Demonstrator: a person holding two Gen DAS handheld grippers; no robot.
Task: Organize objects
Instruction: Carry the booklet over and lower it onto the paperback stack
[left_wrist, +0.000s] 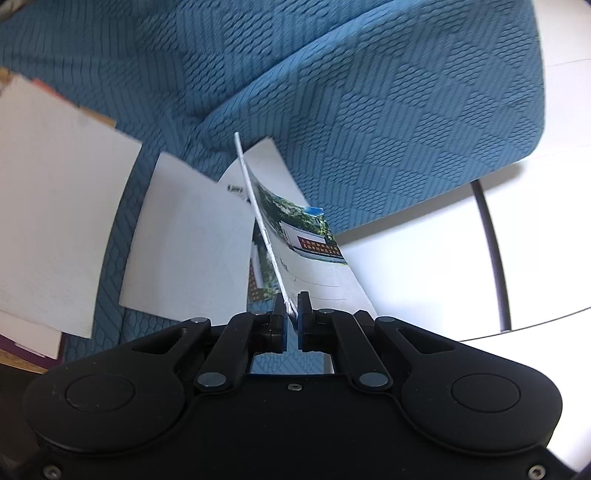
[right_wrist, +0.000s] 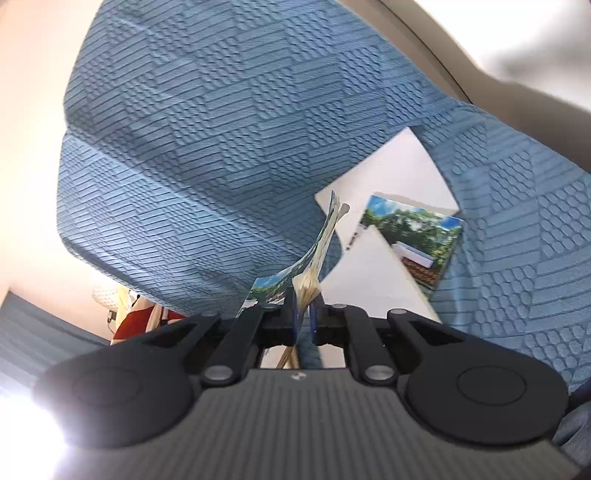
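Note:
In the left wrist view my left gripper (left_wrist: 291, 310) is shut on the near edge of a thin booklet (left_wrist: 295, 236) with a photo of trees and a red sign. The booklet stands edge-on and is lifted off the blue cushion (left_wrist: 369, 110). My right gripper (right_wrist: 304, 306) in the right wrist view is shut on a curled booklet with a photo cover (right_wrist: 321, 240), held above the blue textured seat (right_wrist: 221, 147). Another photo booklet (right_wrist: 424, 240) lies on the seat beyond it, partly under a white sheet (right_wrist: 373, 273).
White sheets (left_wrist: 184, 240) and a larger white sheet (left_wrist: 55, 206) lie on the blue fabric to the left. A black metal leg (left_wrist: 491, 251) crosses the pale floor at right. A white sheet (right_wrist: 391, 177) rests against the back cushion.

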